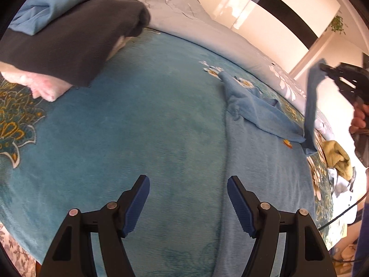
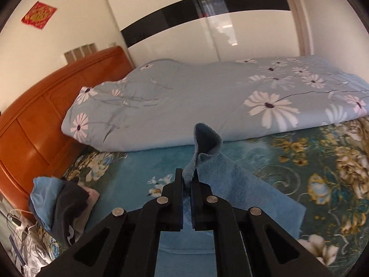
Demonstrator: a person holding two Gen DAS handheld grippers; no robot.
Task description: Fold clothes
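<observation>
Overhead, right hand-held gripper (image 2: pixel 187 180) lifts pinched blue garment (image 2: pixel 233 184).

The bed (image 1: pixel 143 115) is covered by a teal flowered blanket (image 2: pixel 322 175). A blue garment (image 1: pixel 265 161) lies on it, under the right jaw of the left gripper and beyond. A pile of folded clothes (image 1: pixel 69 46) sits far ahead to the left. A daisy quilt (image 2: pixel 207 101) lies behind.
</observation>
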